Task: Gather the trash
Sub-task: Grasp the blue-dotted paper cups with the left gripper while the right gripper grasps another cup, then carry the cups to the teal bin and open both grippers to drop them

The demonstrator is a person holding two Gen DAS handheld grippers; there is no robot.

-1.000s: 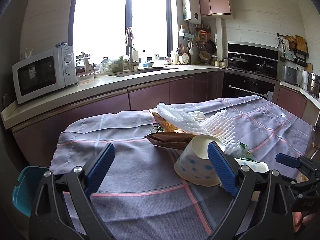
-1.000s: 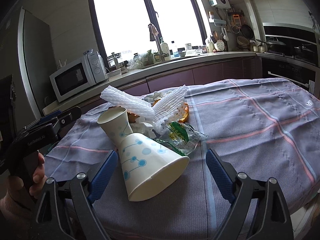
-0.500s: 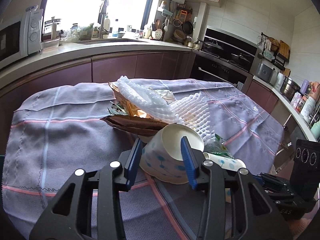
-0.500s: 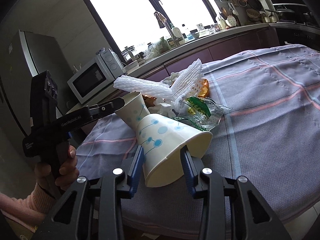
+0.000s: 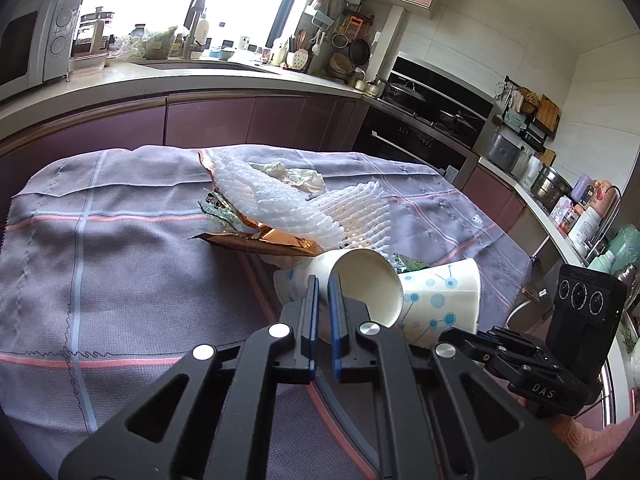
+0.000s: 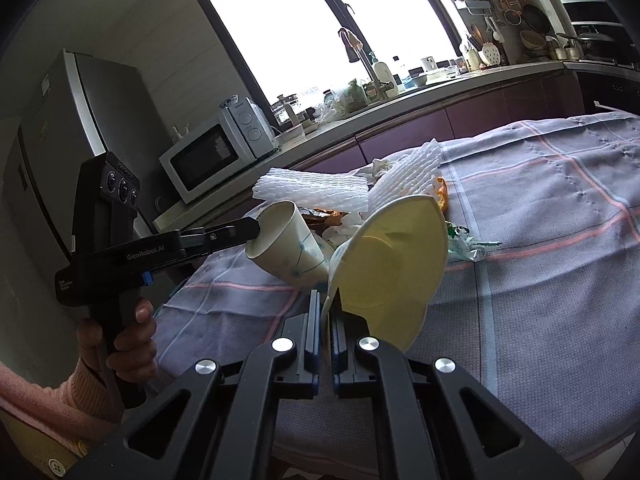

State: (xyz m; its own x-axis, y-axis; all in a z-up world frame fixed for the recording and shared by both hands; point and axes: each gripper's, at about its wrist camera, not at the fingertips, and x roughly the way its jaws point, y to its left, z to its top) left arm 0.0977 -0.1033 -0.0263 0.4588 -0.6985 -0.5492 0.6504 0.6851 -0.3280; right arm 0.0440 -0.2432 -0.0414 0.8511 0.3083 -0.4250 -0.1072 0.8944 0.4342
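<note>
Two white paper cups with blue dots lie joined at the table's near edge. My left gripper (image 5: 323,286) is shut on the rim of the smaller cup (image 5: 368,286), also seen in the right wrist view (image 6: 286,246). My right gripper (image 6: 326,300) is shut on the crushed rim of the larger cup (image 6: 394,272), which shows in the left wrist view (image 5: 444,300). Behind them lies a trash pile: white foam nets (image 5: 280,200), a brown-gold wrapper (image 5: 260,242), a crumpled tissue (image 5: 294,174) and a green-printed plastic bag (image 6: 468,242).
The table carries a grey-purple checked cloth (image 5: 120,264). Behind it runs a kitchen counter (image 5: 120,80) with a microwave (image 6: 216,152), a sink and an oven (image 5: 424,120). A fridge (image 6: 60,128) stands at the left in the right wrist view.
Both grippers closed from wide open: the left onto the smaller cup's rim, the right onto the larger cup's rim, flattening it. The larger cup's mouth now tips up toward the right camera.
</note>
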